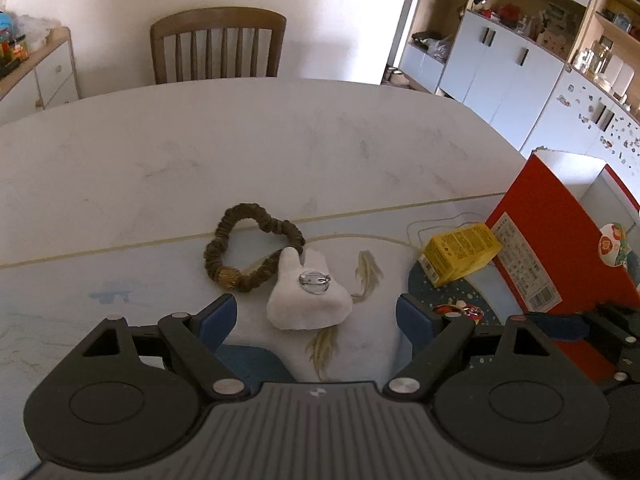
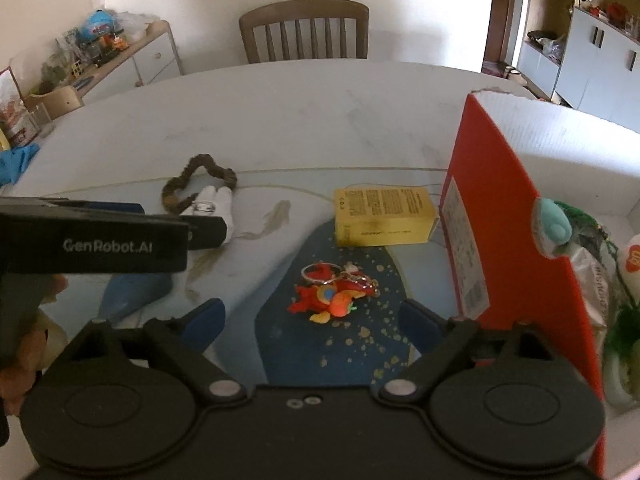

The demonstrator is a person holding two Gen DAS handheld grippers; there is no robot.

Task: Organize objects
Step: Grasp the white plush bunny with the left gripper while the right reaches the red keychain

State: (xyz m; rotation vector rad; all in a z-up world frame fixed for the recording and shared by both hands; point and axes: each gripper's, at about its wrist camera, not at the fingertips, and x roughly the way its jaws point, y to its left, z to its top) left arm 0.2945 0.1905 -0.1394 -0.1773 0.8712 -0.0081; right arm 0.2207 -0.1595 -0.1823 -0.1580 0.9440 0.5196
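Nearest, the left gripper (image 1: pixel 316 312) hangs with its fingers spread wide and empty, a white plush (image 1: pixel 306 300) with a clear brooch pin (image 1: pixel 315 281) on it lying on the mat (image 1: pixel 60 280) just ahead, between the blue pads but untouched. The right gripper (image 2: pixel 312 320) is likewise spread and holds nothing; a red and orange keychain (image 2: pixel 330 294) lies on the dark blue patch of the mat between its fingertips, apart from both. Just to the right a red box (image 2: pixel 516 216) stands open, close beside the right finger and walling off that side; its side bears a white label with a barcode, too small to read. Only the right view looks into it, showing a teal toy and packets inside. That view also shows the left gripper from the side, lettered "GenRobot.AI", with a hand (image 2: pixel 24 344) under it. Further off, a brown scrunchie (image 1: pixel 248 246) touches the plush, and a yellow carton (image 1: pixel 460 252) with unreadable print lies against the box. Beyond the table (image 1: pixel 240 140) stands a chair (image 1: pixel 218 42), with cabinets (image 1: pixel 500 64) to the right.
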